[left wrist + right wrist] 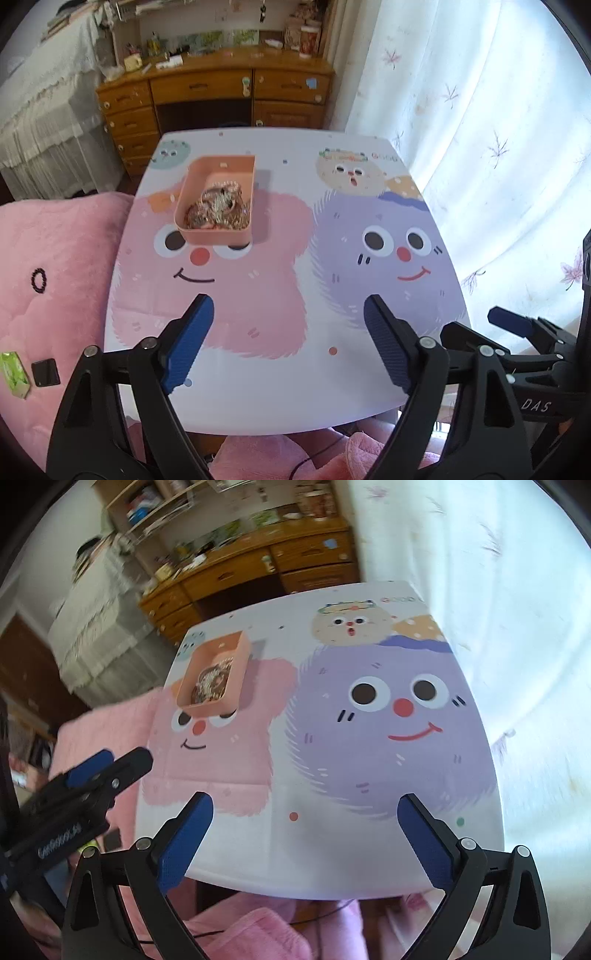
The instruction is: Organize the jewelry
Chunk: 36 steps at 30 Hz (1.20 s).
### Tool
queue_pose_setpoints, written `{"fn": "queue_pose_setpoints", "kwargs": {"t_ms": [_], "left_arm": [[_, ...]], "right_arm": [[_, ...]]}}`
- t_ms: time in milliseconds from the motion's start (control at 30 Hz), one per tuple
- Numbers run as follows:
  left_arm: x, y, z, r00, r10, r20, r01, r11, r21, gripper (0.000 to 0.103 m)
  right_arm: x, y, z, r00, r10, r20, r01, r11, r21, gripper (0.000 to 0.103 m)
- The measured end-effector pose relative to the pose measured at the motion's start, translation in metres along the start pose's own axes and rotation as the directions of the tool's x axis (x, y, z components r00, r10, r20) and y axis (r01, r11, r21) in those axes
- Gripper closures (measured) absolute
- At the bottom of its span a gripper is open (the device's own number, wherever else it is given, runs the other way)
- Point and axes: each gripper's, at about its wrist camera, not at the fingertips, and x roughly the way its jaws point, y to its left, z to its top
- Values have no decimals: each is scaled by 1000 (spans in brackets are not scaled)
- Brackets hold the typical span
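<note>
A peach-pink open box (195, 184) stands on the far left part of the cartoon-printed table (280, 398), over the pink character's eyes. A tangled pile of jewelry (218, 210), chains and rings, lies inside it. The box also shows in the right wrist view (238, 679), with the jewelry (210, 685) in it. My left gripper (288, 325) is open and empty, above the near half of the table, well short of the box. My right gripper (304, 819) is open and empty above the table's near edge; it shows at the right of the left wrist view (476, 325).
A pink plush cushion (48, 280) lies left of the table, with a small black square and a green packet (14, 373) on it. A wooden desk (218, 92) stands behind the table. White curtains (498, 129) hang at the right. A lace-covered unit (48, 107) stands far left.
</note>
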Motion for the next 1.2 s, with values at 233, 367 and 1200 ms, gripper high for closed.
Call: {"fn": "queue_pose_setpoints", "kwargs": {"t_ms": [233,367,1200], "left_arm": [[-16,-24,-14,993,112,26,-112,994,12,10],[-17,-19,-22,989,145,16,-144,989,-41,0],[-13,-25,-36,987,159,-33,-162,983,-83,1]], "right_arm": [[-31,-1,-5,999,14,47,-11,999,-52,1],[-33,4,-6,998,17,56,-12,995,-95,1],[-26,9,2,997,44,63,-34,989,-141,0]]}}
